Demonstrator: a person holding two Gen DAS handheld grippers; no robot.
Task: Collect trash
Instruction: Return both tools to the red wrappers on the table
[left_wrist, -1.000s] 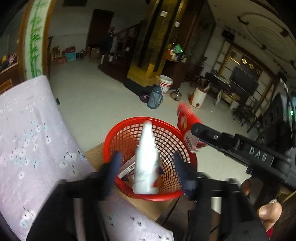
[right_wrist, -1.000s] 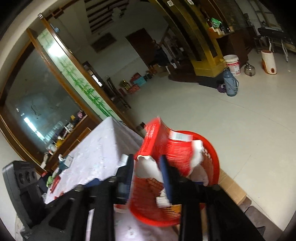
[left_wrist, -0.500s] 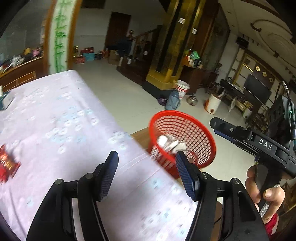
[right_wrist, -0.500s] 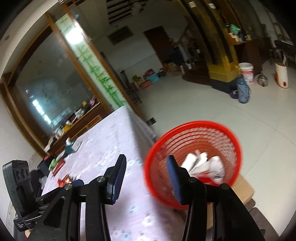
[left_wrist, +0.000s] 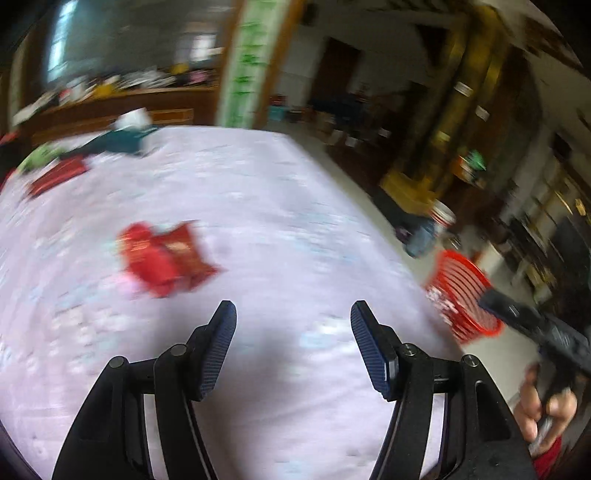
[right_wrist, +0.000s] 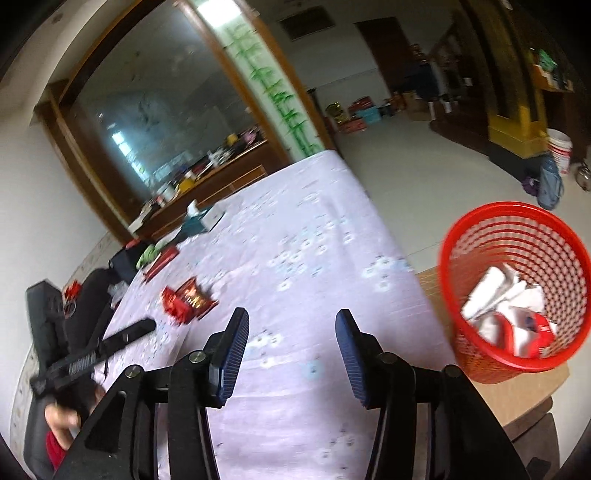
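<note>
Red wrappers (left_wrist: 162, 254) lie ahead-left of left tongs (left_wrist: 291, 321) (spread, empty).

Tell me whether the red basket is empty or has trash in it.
Not empty. In the right wrist view the red basket stands upright and holds crumpled white paper and a red wrapper, well below the rim.

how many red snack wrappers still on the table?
2, as far as the blur allows: crumpled red snack wrappers lying together mid-table on the floral tablecloth, ahead of both open grippers. More may be hidden in the clutter at the far end.
</note>
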